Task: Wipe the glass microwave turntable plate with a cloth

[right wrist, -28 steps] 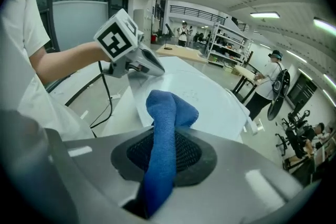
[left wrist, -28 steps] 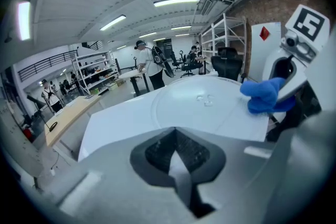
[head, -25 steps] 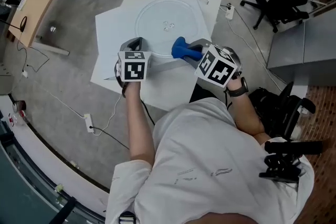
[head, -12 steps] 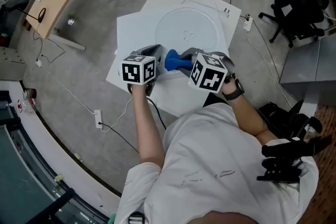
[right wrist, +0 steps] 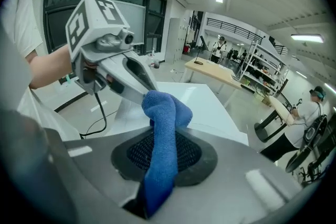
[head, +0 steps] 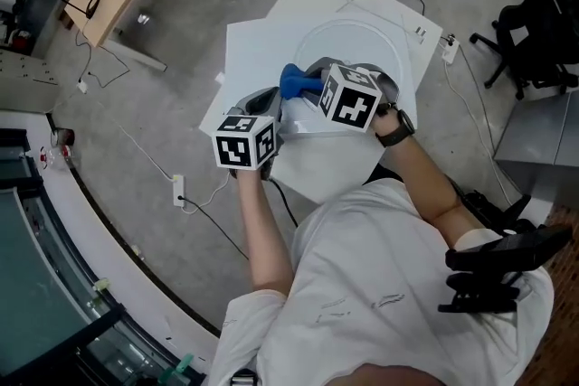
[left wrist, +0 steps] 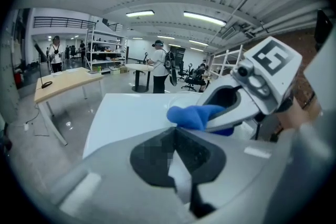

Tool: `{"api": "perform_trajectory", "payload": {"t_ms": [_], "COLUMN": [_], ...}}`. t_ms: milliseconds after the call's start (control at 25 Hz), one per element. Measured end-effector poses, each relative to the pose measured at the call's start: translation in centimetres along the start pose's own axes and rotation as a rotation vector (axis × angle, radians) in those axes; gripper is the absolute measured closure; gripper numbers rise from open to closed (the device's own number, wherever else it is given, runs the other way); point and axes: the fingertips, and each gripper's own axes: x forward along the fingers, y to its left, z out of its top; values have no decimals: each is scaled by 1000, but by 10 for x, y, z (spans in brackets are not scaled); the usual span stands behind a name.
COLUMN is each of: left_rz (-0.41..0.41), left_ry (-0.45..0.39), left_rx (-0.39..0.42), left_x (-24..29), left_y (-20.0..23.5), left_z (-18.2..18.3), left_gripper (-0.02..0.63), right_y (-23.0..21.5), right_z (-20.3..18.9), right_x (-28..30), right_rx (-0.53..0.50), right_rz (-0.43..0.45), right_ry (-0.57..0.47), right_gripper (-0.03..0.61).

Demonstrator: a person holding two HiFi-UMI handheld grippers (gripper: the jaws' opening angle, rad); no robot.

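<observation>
Right gripper [right wrist: 160,132], jaws clamped on blue cloth [right wrist: 164,105], left gripper [left wrist: 175,132], jaws together, empty, glass plate [head: 366,36] ahead of left jaws

- The left gripper [head: 271,101] and the right gripper [head: 312,79], which clamps the cloth [head: 292,83], crowd each other near the white sheet's [head: 249,50] left edge.
- The glass plate's [head: 353,32] far half lies clear.

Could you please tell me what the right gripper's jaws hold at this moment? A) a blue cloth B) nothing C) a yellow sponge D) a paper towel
A: in the right gripper view, the right gripper has its jaws shut on the blue cloth.
</observation>
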Motion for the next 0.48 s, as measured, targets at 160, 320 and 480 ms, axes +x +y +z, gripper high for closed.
{"api": "perform_trajectory", "payload": {"t_ms": [160, 320, 480], "left_rz": [-2, -49, -49], "left_ry": [-12, 11, 112], "left_rx": [17, 71, 132], "left_x": [-8, 4, 19], "left_y": [-4, -30, -40], "left_z": [4, 0, -14], "left_gripper": [611, 611, 611], "right_y": [-35, -81, -121], "right_z": [11, -3, -25], "right_x": [16, 20, 11], "right_rx": [29, 95, 169], "right_rz": [-48, -145, -221], "right_ry": [-12, 4, 30], "right_gripper": [511, 509, 509]}}
